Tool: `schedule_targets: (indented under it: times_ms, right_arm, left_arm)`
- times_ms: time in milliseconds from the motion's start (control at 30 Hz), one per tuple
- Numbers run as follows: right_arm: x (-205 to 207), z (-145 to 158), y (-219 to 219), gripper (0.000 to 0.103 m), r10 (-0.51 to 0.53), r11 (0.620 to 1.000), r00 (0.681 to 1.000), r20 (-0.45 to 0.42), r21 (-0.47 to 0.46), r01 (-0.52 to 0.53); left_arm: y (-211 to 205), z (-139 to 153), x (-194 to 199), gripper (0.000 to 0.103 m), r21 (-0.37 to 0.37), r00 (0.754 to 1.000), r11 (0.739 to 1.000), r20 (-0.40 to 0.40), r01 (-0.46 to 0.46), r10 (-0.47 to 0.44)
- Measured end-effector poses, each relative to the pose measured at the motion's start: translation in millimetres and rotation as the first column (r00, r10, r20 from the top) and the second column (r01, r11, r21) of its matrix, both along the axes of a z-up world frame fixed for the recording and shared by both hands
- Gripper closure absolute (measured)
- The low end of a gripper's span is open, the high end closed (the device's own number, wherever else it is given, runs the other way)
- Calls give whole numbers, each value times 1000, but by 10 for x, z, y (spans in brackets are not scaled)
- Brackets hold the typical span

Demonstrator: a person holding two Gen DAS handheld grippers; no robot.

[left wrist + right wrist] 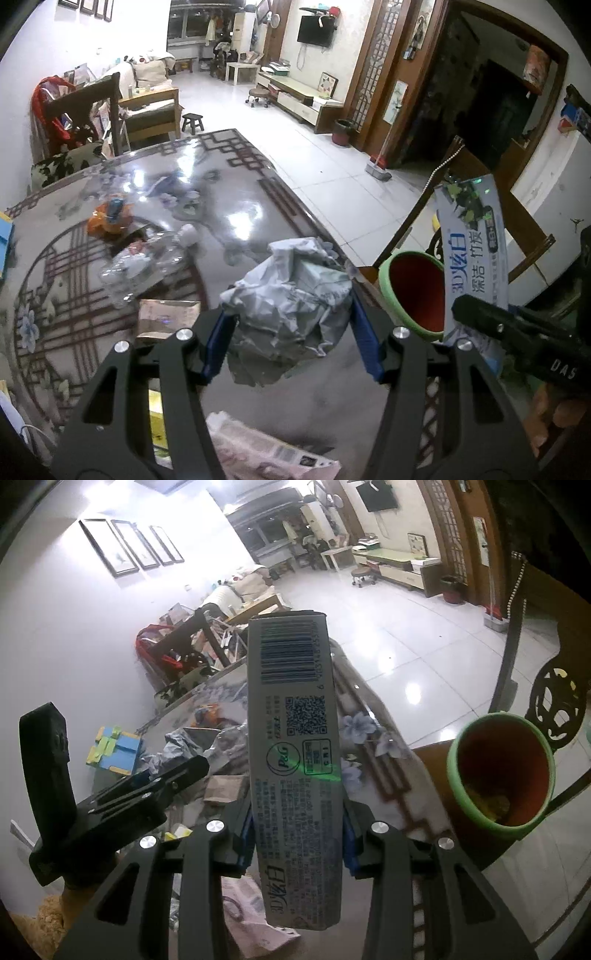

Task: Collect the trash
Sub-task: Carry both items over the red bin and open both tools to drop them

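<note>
- The table (258, 206) fills the left and centre of the left wrist view, and most of the trash lies on it uncollected, so I judge the task well short of finished.
- The bin (500, 771), green-rimmed with a red inside, sits at the right of the right wrist view, off the table's edge on a chair seat; a little yellowish rubbish shows at its bottom, so something has already gone in.
- The toothpaste box (295, 768) stands tall in the centre of that view, clamped between the narrowed jaws of the right gripper (297, 834), left of the bin and not over it.
- The crumpled grey bag (291, 295) sits at the centre of the left wrist view, gripped between the blue pads of the left gripper (291, 332), whose jaws stand about half open around it; it looks lifted, with its shadow on the table below.
- So 2 pieces are in hand and neither is dropped yet.
- Left on the table: a crushed clear bottle (147, 266) at centre left, a brown paper piece (166, 317) just below it, an orange wrapper (110, 218) above it, and pink packaging (266, 454) at the bottom edge.
</note>
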State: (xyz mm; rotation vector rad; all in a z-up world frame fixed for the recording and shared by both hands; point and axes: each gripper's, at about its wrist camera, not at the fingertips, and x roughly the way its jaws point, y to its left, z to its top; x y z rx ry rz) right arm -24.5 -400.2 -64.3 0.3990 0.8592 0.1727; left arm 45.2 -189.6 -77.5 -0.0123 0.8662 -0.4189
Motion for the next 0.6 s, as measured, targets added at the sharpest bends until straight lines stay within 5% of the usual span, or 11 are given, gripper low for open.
schedule_targets:
  times_ms: [600]
  right_arm:
    - [12, -35, -902, 67, -74, 997, 997, -5, 6, 74]
  left_arm:
    - [-966, -96, 119, 47, 14, 998, 998, -9, 65, -65]
